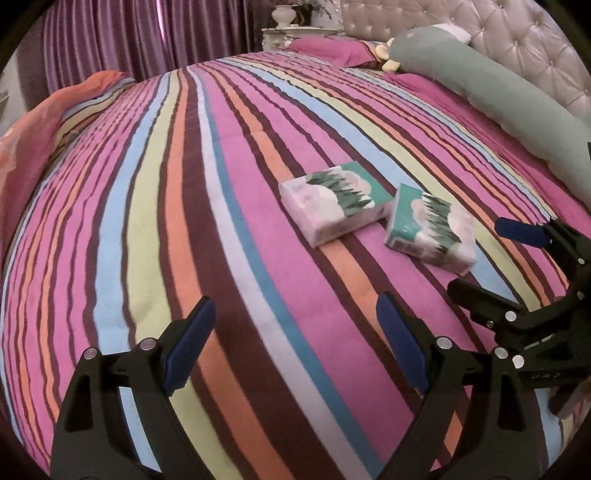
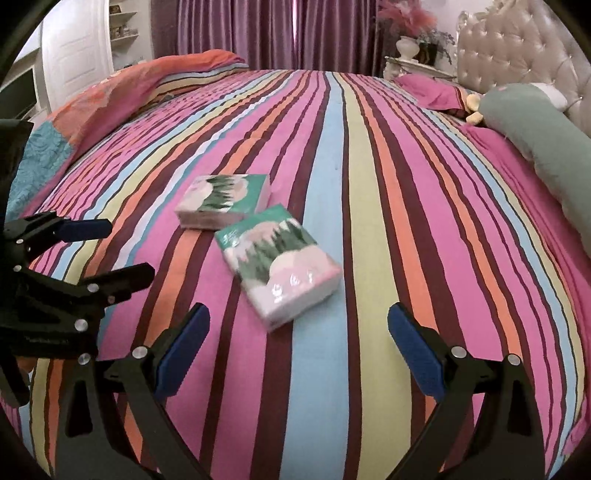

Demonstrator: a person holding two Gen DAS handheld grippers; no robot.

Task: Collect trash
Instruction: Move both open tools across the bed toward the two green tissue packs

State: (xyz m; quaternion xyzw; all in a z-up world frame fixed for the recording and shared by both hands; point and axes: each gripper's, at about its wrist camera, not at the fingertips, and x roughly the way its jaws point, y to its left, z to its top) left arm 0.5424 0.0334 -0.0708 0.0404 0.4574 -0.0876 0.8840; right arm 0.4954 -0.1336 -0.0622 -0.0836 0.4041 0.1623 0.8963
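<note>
Striped bedspread (image 2: 332,147) bears 2 green-and-pink tissue packs (image 2: 282,258), corners nearly touching; both grippers' fingers (image 1: 192,343) spread empty.

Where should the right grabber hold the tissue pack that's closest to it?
Probably across its two long sides, near the middle, coming down from above. The nearer tissue pack lies flat on the striped bedspread, so only its sides give the pads something to squeeze. The right gripper is open wide; the other pack lies close behind.

A striped bedspread (image 2: 332,166) covers the bed; at its head a tufted headboard (image 2: 517,55), a long green bolster (image 2: 535,129) beside it, purple curtains (image 2: 258,33) beyond.
</note>
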